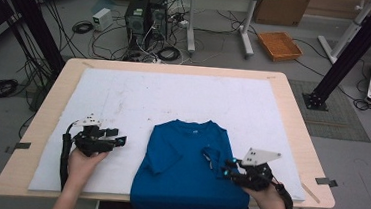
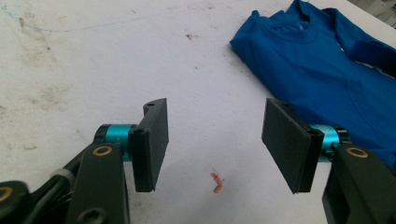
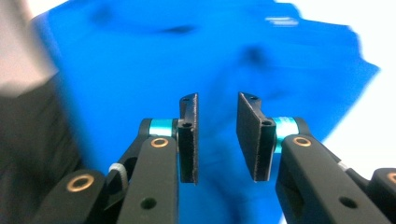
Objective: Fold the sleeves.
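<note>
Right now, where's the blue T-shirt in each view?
High view: blue T-shirt at bottom centre, hem over the table's near edge.
Left gripper view: upper right, collar at top.
Right gripper view: blurred blue behind the open jaws.
Shared landmark: the white mat under it.

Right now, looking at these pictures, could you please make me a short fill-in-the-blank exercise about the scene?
1. The T-shirt on the table is ____ in colour.
2. The left gripper has its jaws ____, over the white mat.
3. The shirt's bottom edge hangs over the table's ____ edge.
4. The right gripper is at the shirt's folded-in ____.

Missing words: blue; open; near; sleeve
</note>
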`<state>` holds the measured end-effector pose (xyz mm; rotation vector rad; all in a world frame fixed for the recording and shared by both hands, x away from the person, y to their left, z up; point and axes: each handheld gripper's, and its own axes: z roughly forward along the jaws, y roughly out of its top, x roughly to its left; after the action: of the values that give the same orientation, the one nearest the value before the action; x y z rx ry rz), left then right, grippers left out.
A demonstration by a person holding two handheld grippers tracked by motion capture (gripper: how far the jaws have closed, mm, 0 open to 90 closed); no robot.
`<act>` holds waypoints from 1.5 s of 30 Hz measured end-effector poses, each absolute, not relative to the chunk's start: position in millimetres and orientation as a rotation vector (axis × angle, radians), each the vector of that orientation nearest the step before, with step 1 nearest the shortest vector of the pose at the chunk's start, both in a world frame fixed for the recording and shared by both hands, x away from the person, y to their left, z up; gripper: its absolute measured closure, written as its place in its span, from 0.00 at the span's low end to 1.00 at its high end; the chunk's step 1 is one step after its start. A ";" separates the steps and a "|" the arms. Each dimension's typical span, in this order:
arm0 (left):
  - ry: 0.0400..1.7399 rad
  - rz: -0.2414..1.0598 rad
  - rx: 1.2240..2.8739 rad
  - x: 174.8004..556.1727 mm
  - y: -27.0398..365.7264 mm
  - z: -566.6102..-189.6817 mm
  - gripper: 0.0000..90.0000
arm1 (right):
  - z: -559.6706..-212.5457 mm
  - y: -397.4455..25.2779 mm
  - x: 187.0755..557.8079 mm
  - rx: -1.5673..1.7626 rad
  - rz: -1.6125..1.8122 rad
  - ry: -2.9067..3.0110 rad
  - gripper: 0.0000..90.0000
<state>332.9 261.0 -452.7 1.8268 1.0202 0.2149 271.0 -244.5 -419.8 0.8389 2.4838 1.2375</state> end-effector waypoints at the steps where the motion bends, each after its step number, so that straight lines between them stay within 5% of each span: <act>1: 1.019 0.215 1.830 332.9 261.1 -452.7 0.46 | -418.7 -241.8 279.9 0.978 1.263 2.424 0.73; 8: 1.013 0.225 1.836 332.5 260.7 -452.5 0.45 | -431.0 -217.7 298.6 1.146 1.104 2.380 0.76; 11: 1.021 0.222 1.831 332.8 260.6 -452.7 0.45 | -435.3 -213.2 302.2 1.151 1.042 2.397 0.98; 18: 1.027 0.217 1.830 333.0 261.0 -452.7 0.45 | -427.5 -209.5 288.0 0.954 1.146 2.467 0.99; 28: 1.023 0.225 1.832 332.6 260.5 -452.4 0.45 | -428.6 -211.8 282.3 0.657 1.208 2.704 0.77; 33: 0.996 0.208 1.768 332.4 254.7 -443.0 0.45 | -405.8 -235.7 300.8 0.875 1.337 2.437 0.58; 45: 0.850 0.337 1.858 335.4 215.7 -407.5 0.42 | -371.6 -271.8 329.6 1.075 1.425 2.077 0.41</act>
<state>335.4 215.7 -407.5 1.8579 0.8498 0.3370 329.6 -271.8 -371.6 1.0748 2.0770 1.4252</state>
